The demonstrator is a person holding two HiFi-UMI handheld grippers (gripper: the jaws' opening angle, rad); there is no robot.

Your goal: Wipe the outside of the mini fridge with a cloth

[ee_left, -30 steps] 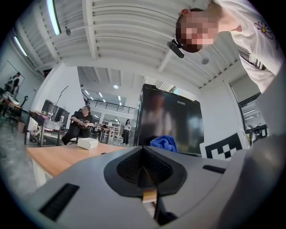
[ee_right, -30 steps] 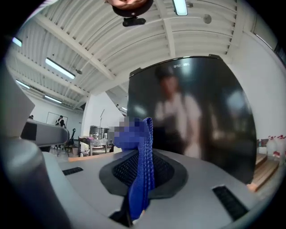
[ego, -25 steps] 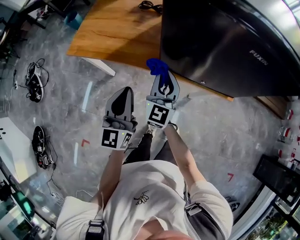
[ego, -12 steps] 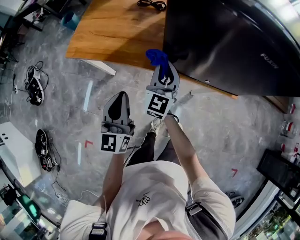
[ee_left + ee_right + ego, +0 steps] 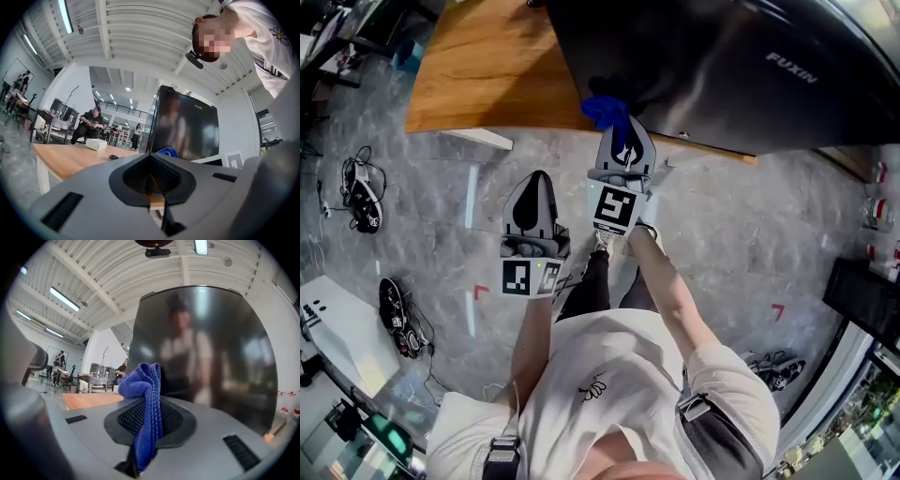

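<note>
Leftmost, the left gripper (image 5: 534, 190) hangs over the floor (image 5: 412, 234), jaws pressed together on nothing. Beside it, the right gripper (image 5: 623, 141) pinches the blue cloth (image 5: 605, 111) at the wooden table (image 5: 478, 66) front edge, just before the mini fridge (image 5: 722, 66).

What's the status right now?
Right gripper shut on blue cloth, close to mini fridge. Left gripper shut, empty. Nothing between cloth and fridge.
</note>
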